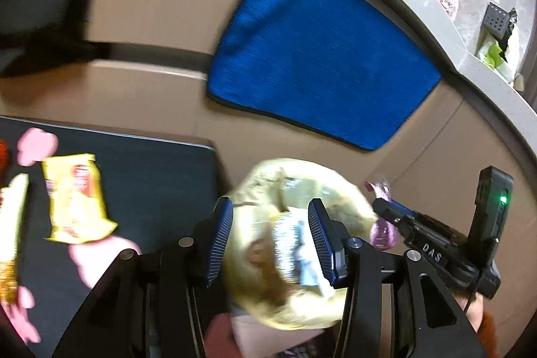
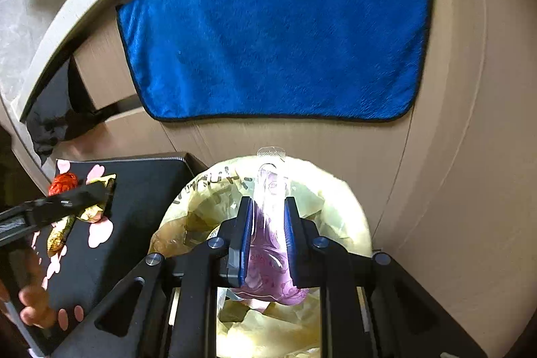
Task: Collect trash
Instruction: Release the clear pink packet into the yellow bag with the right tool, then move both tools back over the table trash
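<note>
A bin lined with a pale yellow bag (image 2: 339,210) stands below my grippers; it also shows in the left wrist view (image 1: 268,176), with wrappers inside. My right gripper (image 2: 267,207) is shut on a purple and clear plastic wrapper (image 2: 270,257) and holds it over the bin. The right gripper (image 1: 382,207) shows at the right of the left wrist view. My left gripper (image 1: 271,210) is open and empty above the bin. A yellow snack wrapper (image 1: 75,200) lies on the black tray (image 1: 161,170) at the left. A red foil ball (image 2: 63,183) sits on that tray (image 2: 147,190).
A blue towel (image 2: 275,29) hangs on the beige cabinet front behind the bin. A pale counter edge (image 1: 436,22) curves above, with bottles and a dark holder on it. More wrappers and pink petal shapes (image 1: 35,145) lie on the tray.
</note>
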